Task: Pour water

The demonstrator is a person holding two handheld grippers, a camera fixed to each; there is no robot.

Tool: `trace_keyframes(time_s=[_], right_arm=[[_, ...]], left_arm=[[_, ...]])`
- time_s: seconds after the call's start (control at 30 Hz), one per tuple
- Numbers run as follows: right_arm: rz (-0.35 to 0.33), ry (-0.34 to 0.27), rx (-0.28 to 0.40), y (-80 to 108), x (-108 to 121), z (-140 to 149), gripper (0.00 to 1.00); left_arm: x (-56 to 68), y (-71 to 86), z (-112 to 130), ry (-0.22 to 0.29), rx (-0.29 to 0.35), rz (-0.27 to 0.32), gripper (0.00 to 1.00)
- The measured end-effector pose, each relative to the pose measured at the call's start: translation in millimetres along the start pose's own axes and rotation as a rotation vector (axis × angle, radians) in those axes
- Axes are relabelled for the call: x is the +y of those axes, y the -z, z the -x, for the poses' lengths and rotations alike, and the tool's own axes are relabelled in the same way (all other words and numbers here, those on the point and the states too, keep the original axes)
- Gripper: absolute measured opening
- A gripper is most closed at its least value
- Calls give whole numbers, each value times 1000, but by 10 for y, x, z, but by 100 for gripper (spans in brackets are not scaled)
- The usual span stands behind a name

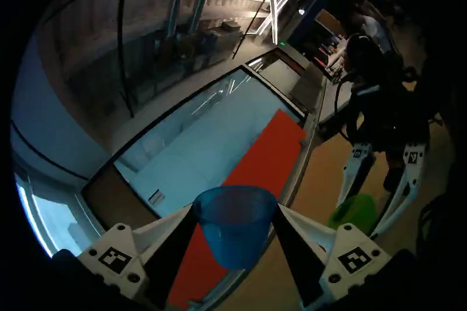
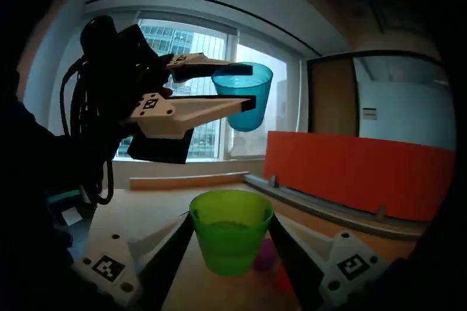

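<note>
A translucent blue cup (image 1: 233, 226) sits between the fingers of my left gripper (image 1: 233, 212), which is shut on it. In the right gripper view the same blue cup (image 2: 244, 95) hangs upright and high, with the left gripper (image 2: 252, 86) held by a dark-gloved hand (image 2: 117, 72). A green cup (image 2: 232, 229), with what looks like some liquid in it, is clamped by my right gripper (image 2: 232, 220) low over the wooden table (image 2: 146, 206). In the left gripper view the green cup (image 1: 353, 212) and the right gripper (image 1: 359, 217) lie to the right, below the blue cup.
An orange partition panel (image 2: 362, 165) runs along the table's far right edge on a metal rail (image 2: 327, 209). Small purple (image 2: 265, 255) and red objects lie behind the green cup. Large windows (image 2: 192, 60) stand behind. Cables hang from the gloved hand.
</note>
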State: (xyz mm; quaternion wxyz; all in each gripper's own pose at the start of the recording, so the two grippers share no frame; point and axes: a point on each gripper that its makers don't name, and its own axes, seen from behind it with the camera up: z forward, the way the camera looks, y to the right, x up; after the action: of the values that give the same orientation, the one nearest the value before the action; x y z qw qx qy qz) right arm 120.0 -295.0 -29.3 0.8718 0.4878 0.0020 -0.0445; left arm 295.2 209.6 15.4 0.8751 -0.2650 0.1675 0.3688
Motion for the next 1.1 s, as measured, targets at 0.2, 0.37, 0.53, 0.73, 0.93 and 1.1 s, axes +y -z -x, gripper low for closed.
trace_keyframes(time_s=[0.2, 0.37, 0.53, 0.73, 0.93, 1.1], right_arm=[[2, 2, 5, 12, -18, -22, 90], [7, 2, 9, 23, -16, -39, 90], [9, -2, 13, 36, -24, -50, 90], [11, -3, 15, 48, -38, -77, 90], [11, -4, 18, 51, -60, -103, 90], [13, -3, 15, 49, -63, -87, 90]], left_arm=[[-63, -20, 35, 154, -1, 5, 87], [-117, -24, 111, 256, -16, -1, 87], [-145, -5, 162, 371, -15, 8, 87], [-163, 2, 233, 507, -23, 23, 87], [-148, -26, 297, 629, -34, 43, 87], [-153, -32, 347, 687, -36, 45, 88]])
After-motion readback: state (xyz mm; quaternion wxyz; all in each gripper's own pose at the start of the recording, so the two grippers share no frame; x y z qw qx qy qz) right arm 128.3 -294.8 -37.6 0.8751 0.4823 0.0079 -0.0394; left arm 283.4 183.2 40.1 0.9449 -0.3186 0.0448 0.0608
